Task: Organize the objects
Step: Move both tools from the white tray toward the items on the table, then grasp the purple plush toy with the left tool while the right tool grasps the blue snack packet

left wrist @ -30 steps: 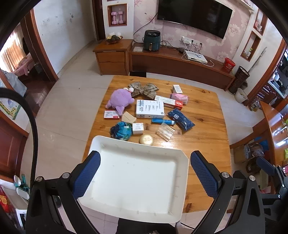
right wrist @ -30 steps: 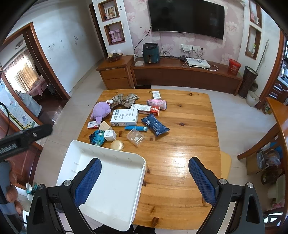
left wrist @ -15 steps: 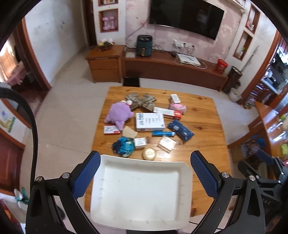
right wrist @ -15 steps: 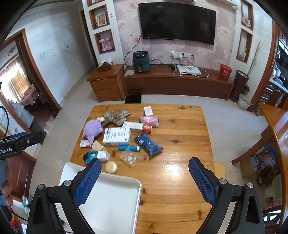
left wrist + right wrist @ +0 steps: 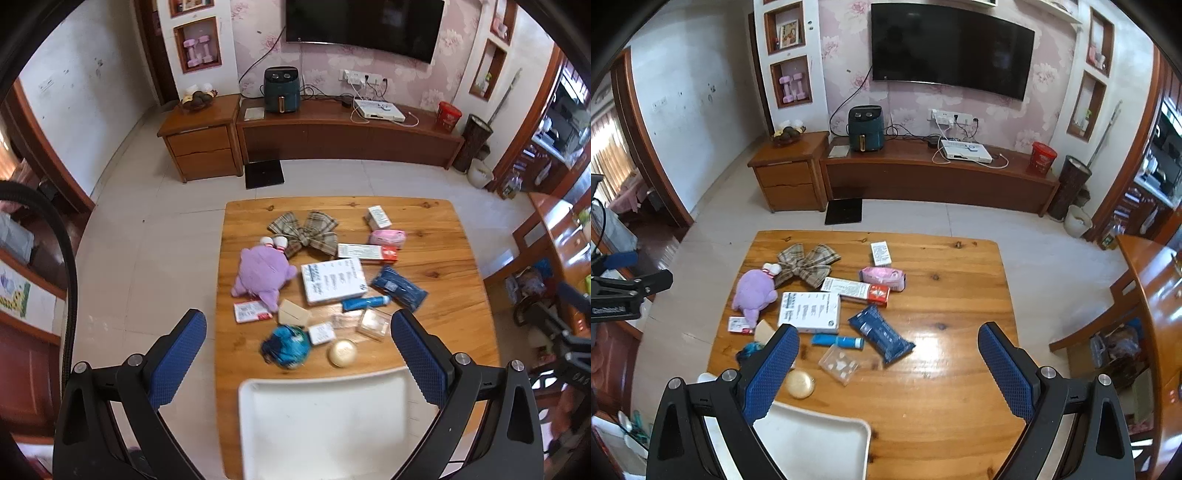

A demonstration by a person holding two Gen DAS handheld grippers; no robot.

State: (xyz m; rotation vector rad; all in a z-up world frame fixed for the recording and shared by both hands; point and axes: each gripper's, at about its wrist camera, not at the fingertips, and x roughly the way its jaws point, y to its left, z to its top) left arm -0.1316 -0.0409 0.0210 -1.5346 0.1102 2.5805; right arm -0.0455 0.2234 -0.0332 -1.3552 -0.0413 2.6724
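left wrist view: left gripper [image 5: 298, 345] is hanging wide apart above a white tray [image 5: 325, 424] and cluttered wooden table [image 5: 443, 258]; right gripper [image 5: 888, 363] is likewise gaping, holding nothing.

Little legible anywhere. Dark lines of print across the lid of the white box [image 5: 334, 280], too blurred to make out. White lettering on a black clamp [image 5: 617, 295] at the left edge of the right wrist view, likewise unreadable. Print on the long red-and-white carton [image 5: 855, 290], on the small white box [image 5: 880, 253] and on the red-and-white card [image 5: 252, 311], all too small to decipher.
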